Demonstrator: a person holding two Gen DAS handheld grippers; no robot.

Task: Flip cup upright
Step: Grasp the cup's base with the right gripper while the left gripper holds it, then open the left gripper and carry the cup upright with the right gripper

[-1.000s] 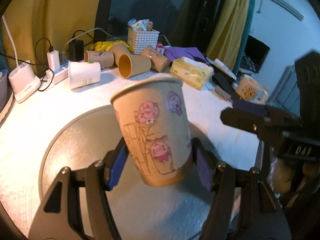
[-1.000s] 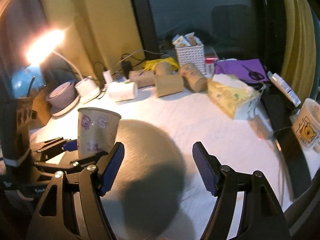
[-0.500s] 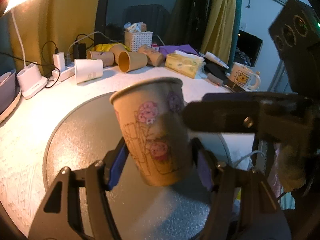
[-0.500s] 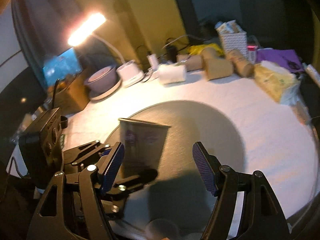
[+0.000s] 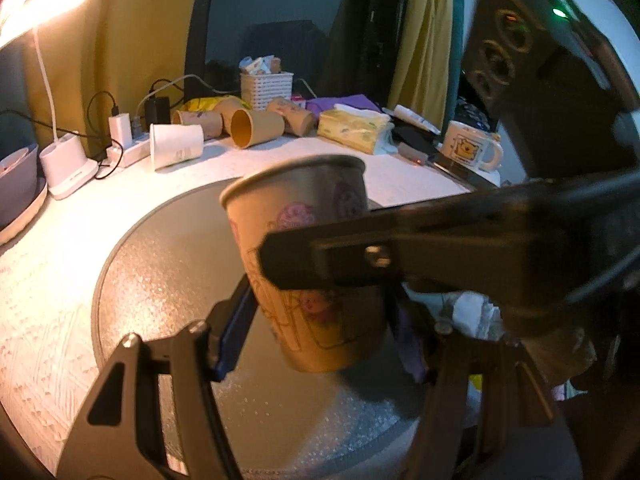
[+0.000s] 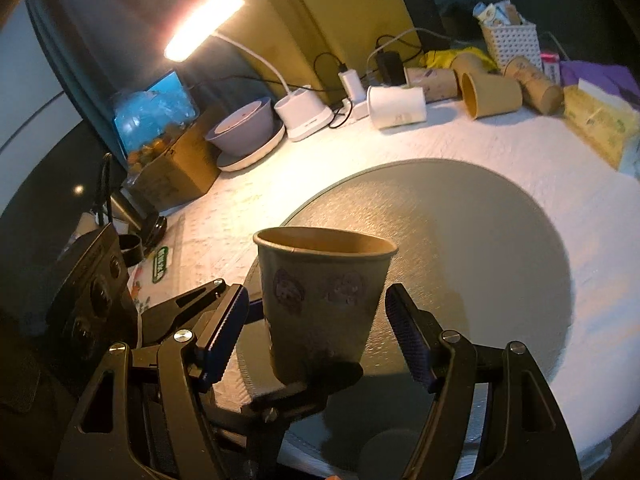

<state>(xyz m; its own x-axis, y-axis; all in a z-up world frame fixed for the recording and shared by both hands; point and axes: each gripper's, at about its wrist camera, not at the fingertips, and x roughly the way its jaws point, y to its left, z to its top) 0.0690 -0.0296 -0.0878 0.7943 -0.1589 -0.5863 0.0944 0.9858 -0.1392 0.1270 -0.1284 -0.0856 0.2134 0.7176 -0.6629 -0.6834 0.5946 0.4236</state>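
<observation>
The paper cup (image 5: 312, 272), printed with small cartoon pigs, is held mouth-up and slightly tilted above the round grey mat (image 6: 460, 232) on the white-covered desk (image 6: 580, 160). The left gripper (image 5: 320, 328) has its blue-padded fingers (image 5: 232, 336) pressed against the lower sides of the cup, gripping it near the base. In the right wrist view the right gripper (image 6: 312, 332) sits around the same cup (image 6: 324, 296) with its fingers (image 6: 224, 332) spread wide, one on either side of the cup wall and clear of it. In the left wrist view one black finger of the right gripper crosses in front of the cup. Along the back of the desk lie several paper cups on their sides, among them a white cup (image 5: 176, 145) and a brown cup (image 5: 256, 128), near a tissue pack (image 5: 352, 130), a white basket (image 5: 266, 90) and a lit desk lamp (image 6: 204, 24).
</observation>
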